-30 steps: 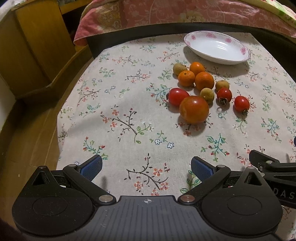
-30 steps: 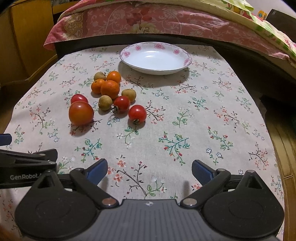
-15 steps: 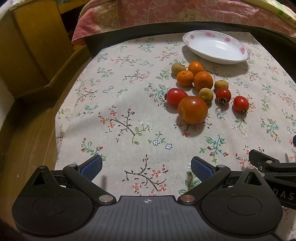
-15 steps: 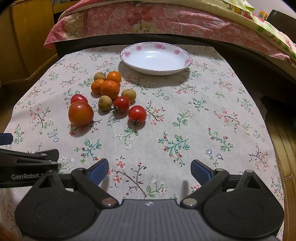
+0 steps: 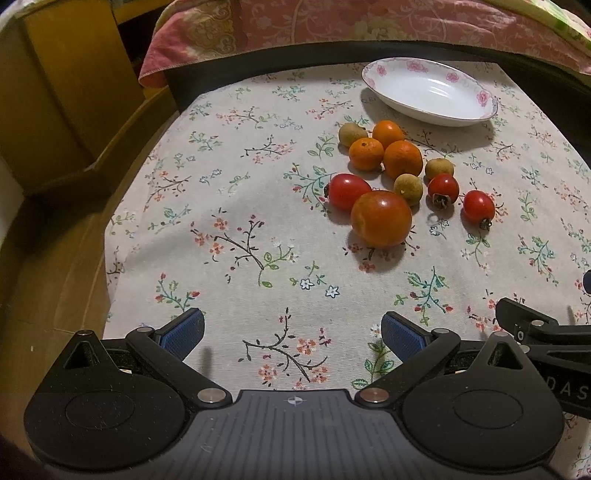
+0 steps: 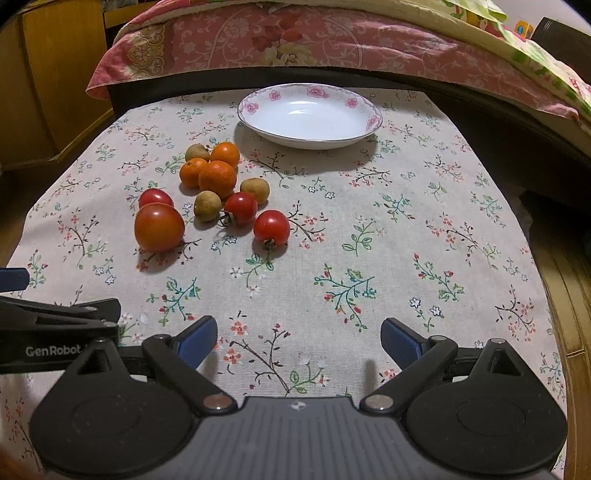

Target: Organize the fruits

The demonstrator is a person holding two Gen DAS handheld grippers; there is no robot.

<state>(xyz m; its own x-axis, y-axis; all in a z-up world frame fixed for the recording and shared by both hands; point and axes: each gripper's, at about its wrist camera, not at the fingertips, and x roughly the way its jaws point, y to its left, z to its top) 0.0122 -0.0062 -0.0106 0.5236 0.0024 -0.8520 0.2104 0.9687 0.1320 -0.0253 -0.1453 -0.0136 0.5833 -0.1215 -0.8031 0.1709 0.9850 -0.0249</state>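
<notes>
Two views are given. From the left wrist, the letters "DAS" are read at the right edge on the black body of the right gripper. The left gripper is held low over the near part of the bench, its jaws released and spread wide with nothing between them. A floral cloth covers the bench; wooden furniture stands at the left and a pink bedspread lies beyond the far edge. The fruits are clustered right of centre, just near of the white plate. Compared with a second ago, the cluster is seen slightly farther left.

From the right wrist, "GenRobot" is read on the other gripper's body at the left edge. The right gripper's jaws are likewise released and wide apart, holding nothing. The fruits sit left of centre, the plate at far centre, bare. The scene is almost unchanged here.
</notes>
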